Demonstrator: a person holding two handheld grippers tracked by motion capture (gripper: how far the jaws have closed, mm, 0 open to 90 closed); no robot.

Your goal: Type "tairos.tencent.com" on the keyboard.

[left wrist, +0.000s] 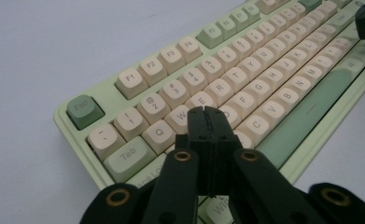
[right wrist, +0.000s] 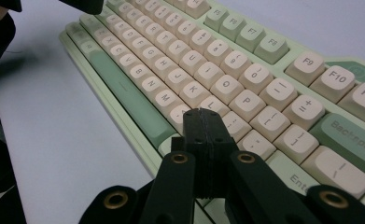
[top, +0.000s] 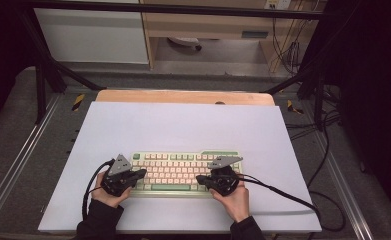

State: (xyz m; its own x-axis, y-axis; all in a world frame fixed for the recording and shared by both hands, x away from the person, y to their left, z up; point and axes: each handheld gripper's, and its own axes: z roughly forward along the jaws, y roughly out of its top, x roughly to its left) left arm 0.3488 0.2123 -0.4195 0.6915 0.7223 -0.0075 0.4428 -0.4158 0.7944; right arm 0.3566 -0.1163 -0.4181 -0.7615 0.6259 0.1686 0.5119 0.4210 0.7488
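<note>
Here, a person's 2 hands each hold a black gripper over a pale green keyboard (top: 183, 172) with cream keys, which lies on a white sheet (top: 183, 130) covering most of the table (top: 183, 96). The keyboard sits toward the near edge of the sheet, roughly centred, its long side running across the table.

The left gripper (top: 142, 173) hovers over the keyboard's left end, with the hand behind it at the near-left corner. In the left gripper view its jaws are pressed together with nothing between them, tips (left wrist: 205, 112) poised over the letter rows close to the W, E, S area; I cannot tell whether they touch a key. The dark green Esc key (left wrist: 84, 111) sits at the corner just beyond, with Tab (left wrist: 126, 156) nearer.

The right gripper (top: 200, 178) is over the keyboard's right part, pointing left toward the other gripper, so the 2 sets of tips stand apart with the middle keys between them. In the right gripper view its jaws are likewise closed on nothing, tips (right wrist: 201, 113) over the keys near L and the punctuation row. The Enter key (right wrist: 290, 173) and Backspace (right wrist: 353, 142) lie to its right there.

A black cable trails from each gripper, the right one (top: 288, 197) looping off the sheet's near-right corner.
</note>
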